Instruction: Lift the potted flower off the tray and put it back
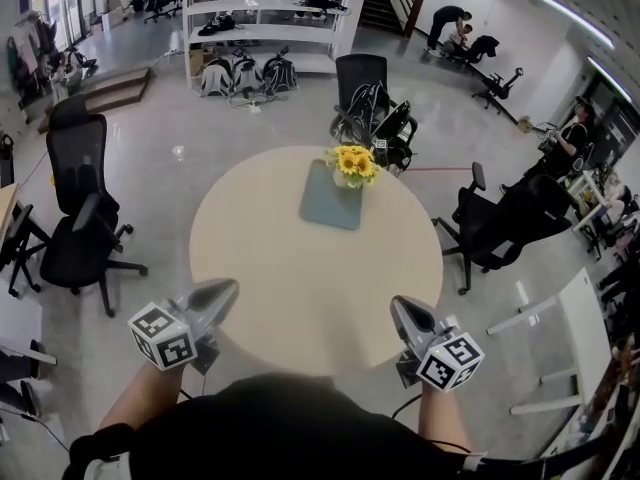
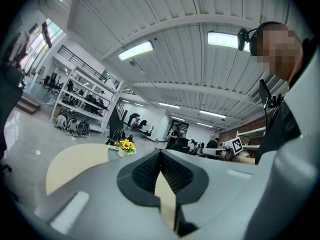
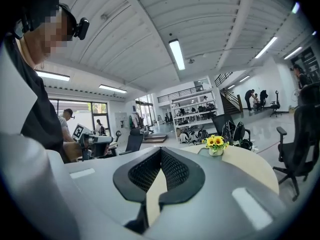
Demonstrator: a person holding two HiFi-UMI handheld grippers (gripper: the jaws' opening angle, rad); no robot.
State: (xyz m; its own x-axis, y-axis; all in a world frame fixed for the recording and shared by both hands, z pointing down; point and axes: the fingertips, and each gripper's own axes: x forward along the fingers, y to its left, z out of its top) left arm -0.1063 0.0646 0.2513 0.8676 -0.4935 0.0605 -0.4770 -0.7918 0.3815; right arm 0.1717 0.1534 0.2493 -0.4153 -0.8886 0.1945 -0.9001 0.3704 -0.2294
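A small white pot of yellow sunflowers [image 1: 354, 165] stands on the far end of a grey-green tray [image 1: 331, 202] on the far half of the round beige table [image 1: 290, 268]. The same flower pot [image 2: 125, 147] shows small in the left gripper view, and the pot [image 3: 215, 144] is ahead in the right gripper view. My left gripper [image 1: 232, 286] hovers at the table's near left edge, shut and empty. At the near right edge my right gripper [image 1: 394, 304] is shut too, with nothing in it. Both are far short of the tray.
Black office chairs stand round the table: one chair [image 1: 78, 208] to the left, one chair [image 1: 362, 88] beyond it, another chair [image 1: 500, 223] to the right. White shelving [image 1: 262, 13] with bags lines the back. People are at the far right.
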